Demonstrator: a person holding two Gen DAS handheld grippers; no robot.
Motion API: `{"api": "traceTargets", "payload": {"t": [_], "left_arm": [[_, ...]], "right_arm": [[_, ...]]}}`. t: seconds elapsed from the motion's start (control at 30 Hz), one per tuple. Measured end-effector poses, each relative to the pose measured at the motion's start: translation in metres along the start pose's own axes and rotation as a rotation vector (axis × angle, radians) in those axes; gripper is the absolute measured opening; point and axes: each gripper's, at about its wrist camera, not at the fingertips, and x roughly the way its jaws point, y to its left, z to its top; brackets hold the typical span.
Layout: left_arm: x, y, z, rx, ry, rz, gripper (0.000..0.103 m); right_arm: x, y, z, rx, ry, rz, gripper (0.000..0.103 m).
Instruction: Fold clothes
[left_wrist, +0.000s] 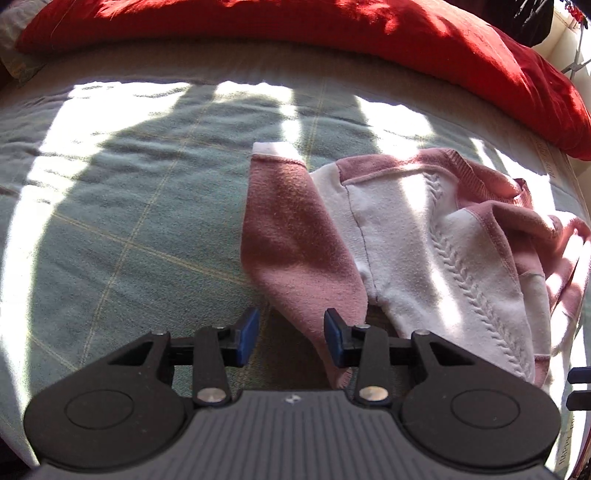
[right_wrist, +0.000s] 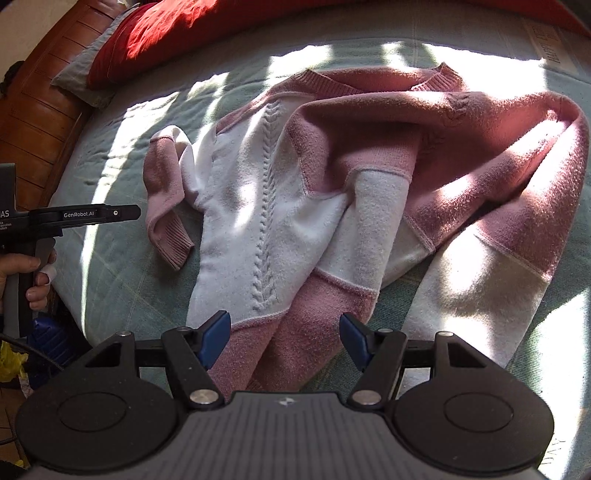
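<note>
A pink-and-white sweater (right_wrist: 332, 177) lies rumpled on a pale green bed cover (right_wrist: 110, 258) in patchy sunlight. The right tool (right_wrist: 284, 341) hovers over its near pink hem, blue pads apart and gripping nothing. At the left edge a hand (right_wrist: 33, 277) holds the left tool (right_wrist: 74, 218). A red pillow (right_wrist: 155, 40) lies beyond.

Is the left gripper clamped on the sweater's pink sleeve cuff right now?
No. The left gripper stands open, and the pink sleeve of the sweater lies loose on the bed cover, not pinched by the pads.
</note>
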Motion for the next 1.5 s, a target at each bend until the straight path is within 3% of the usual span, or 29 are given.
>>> {"api": "traceTargets", "payload": {"t": [0.13, 0.27, 0.37, 0.6, 0.73, 0.87, 1.1, 1.23, 1.5], "left_arm": [[0.028, 0.03, -0.005, -0.026, -0.08, -0.071, 0.036], [0.059, 0.035, -0.004, -0.001, -0.118, -0.157, 0.037], [0.071, 0.032, -0.002, 0.023, -0.15, -0.223, 0.038], [0.074, 0.014, 0.005, 0.116, -0.228, -0.339, 0.04], [0.072, 0.007, 0.004, 0.116, -0.228, -0.402, 0.037], [0.069, 0.01, -0.006, 0.074, -0.199, -0.473, 0.037], [0.091, 0.026, -0.013, -0.05, -0.128, -0.519, 0.035], [0.086, 0.024, -0.011, -0.059, -0.126, -0.508, 0.016], [0.035, 0.064, 0.008, -0.002, -0.18, -0.342, 0.013]], "right_arm": [[0.018, 0.011, -0.004, 0.001, -0.033, 0.008, 0.07], [0.036, 0.029, -0.008, 0.013, -0.075, -0.004, 0.07], [0.046, 0.047, -0.007, 0.037, -0.098, -0.025, 0.076], [0.047, 0.077, -0.001, -0.005, -0.135, -0.16, 0.076], [0.045, 0.086, 0.0, -0.024, -0.164, -0.257, 0.076], [0.044, 0.09, 0.001, -0.009, -0.193, -0.255, 0.076], [0.052, 0.1, 0.003, -0.007, -0.213, -0.239, 0.076], [0.057, 0.105, 0.004, -0.017, -0.213, -0.231, 0.076], [0.052, 0.107, 0.011, -0.032, -0.228, -0.231, 0.076]]}}
